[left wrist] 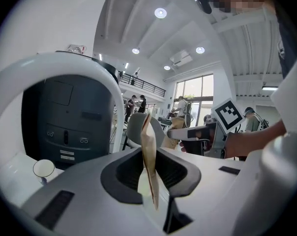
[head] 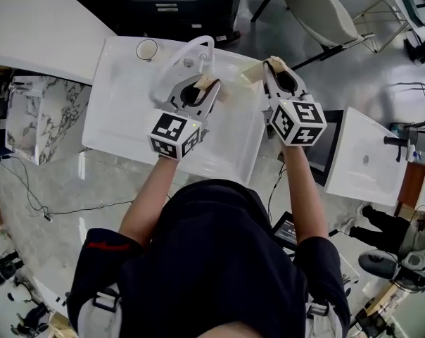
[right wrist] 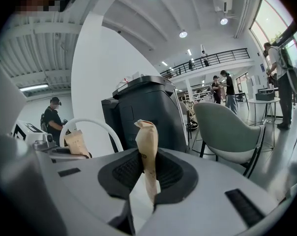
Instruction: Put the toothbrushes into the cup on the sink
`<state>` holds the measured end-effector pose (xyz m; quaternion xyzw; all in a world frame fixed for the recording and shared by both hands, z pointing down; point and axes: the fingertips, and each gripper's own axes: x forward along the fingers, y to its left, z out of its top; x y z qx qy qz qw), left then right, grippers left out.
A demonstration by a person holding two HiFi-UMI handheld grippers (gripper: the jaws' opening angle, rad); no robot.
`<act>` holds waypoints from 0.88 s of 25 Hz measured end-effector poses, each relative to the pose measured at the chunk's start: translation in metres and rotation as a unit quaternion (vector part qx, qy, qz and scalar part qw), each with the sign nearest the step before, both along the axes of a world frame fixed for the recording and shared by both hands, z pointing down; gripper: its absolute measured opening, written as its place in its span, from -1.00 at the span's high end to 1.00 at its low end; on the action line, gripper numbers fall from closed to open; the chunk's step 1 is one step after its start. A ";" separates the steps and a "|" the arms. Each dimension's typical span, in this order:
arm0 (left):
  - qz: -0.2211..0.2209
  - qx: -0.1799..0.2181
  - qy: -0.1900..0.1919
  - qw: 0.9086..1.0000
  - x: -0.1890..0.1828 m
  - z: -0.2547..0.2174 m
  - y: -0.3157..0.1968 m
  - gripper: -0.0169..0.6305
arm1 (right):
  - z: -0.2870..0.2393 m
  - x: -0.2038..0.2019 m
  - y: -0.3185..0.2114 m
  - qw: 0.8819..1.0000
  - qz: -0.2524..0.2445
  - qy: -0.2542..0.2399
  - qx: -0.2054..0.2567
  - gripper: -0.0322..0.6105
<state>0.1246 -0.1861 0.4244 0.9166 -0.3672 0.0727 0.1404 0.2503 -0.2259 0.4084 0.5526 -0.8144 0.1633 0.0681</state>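
Note:
Over the white sink (head: 121, 111) I hold both grippers, each shut on a toothbrush in a tan paper wrapper. The left gripper (head: 202, 84) pinches its wrapped toothbrush (left wrist: 149, 156) upright between the jaws, close to the arched white faucet (head: 191, 48). The right gripper (head: 272, 66) grips the other wrapped toothbrush (right wrist: 147, 154) above the sink's right rim, and that wrapper's end (head: 253, 72) sticks out to the left. The empty white cup (head: 148, 48) stands on the sink's far left corner and shows again low at the left (left wrist: 44, 168) of the left gripper view.
A dark grey cabinet (right wrist: 143, 107) stands behind the sink. A white chair (head: 318, 9) is at the far right, and a second white basin unit (head: 371, 160) sits to the right. A marble-patterned box (head: 36, 115) is at the left. People stand far off in the hall.

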 end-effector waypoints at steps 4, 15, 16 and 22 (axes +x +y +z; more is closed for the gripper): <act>-0.006 -0.008 -0.003 1.000 0.007 0.009 -0.009 0.70 | 0.011 0.005 -0.012 1.000 -0.008 0.001 -0.007 0.65; -0.012 -0.032 -0.013 0.999 0.012 0.030 -0.018 0.70 | 0.051 0.002 -0.034 0.999 -0.017 0.005 -0.038 0.64; -0.012 -0.033 -0.014 0.999 0.012 0.032 -0.018 0.70 | 0.056 0.002 -0.035 0.999 -0.018 0.005 -0.041 0.65; -0.021 -0.041 -0.020 0.999 0.010 0.042 -0.020 0.70 | 0.086 0.004 -0.041 0.998 -0.018 0.005 -0.063 0.64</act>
